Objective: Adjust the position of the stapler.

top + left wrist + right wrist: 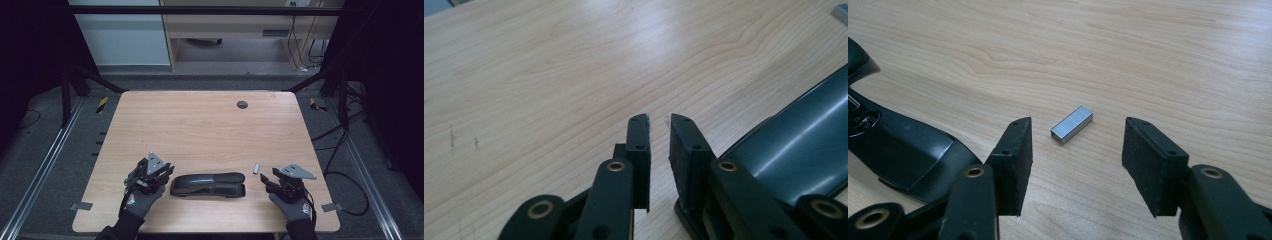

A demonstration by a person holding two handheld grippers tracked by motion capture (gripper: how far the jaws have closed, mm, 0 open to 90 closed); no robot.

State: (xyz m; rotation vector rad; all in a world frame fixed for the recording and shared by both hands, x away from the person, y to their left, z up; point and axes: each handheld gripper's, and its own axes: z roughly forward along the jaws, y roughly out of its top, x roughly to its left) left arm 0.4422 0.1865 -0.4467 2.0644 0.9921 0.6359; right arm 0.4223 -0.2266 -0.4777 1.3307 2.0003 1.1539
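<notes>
Staples (1071, 125) (a small stiff metal block, likely light and slippery) want pinching across their long flanks; right hand-held gripper (1077, 165) gapes wide, grasping nothing.

A black stapler (208, 185) lies near the table's (200, 125) front edge; left gripper (161, 176) just left of it, right gripper (266, 181) right (staple strip (256, 168) nearby).

stapler (208, 185): 1, black, at 6 o'clock on table | staple block (256, 168): 1, silver, at 5 o'clock, just beside stapler's right end | grippers: 2, left gripper (167, 172) at 7 o'clock, right gripper (264, 181) at 5 o'clock | table (200, 125): 1 | round grommet (242, 104): 1, at 1 o'clock
</notes>
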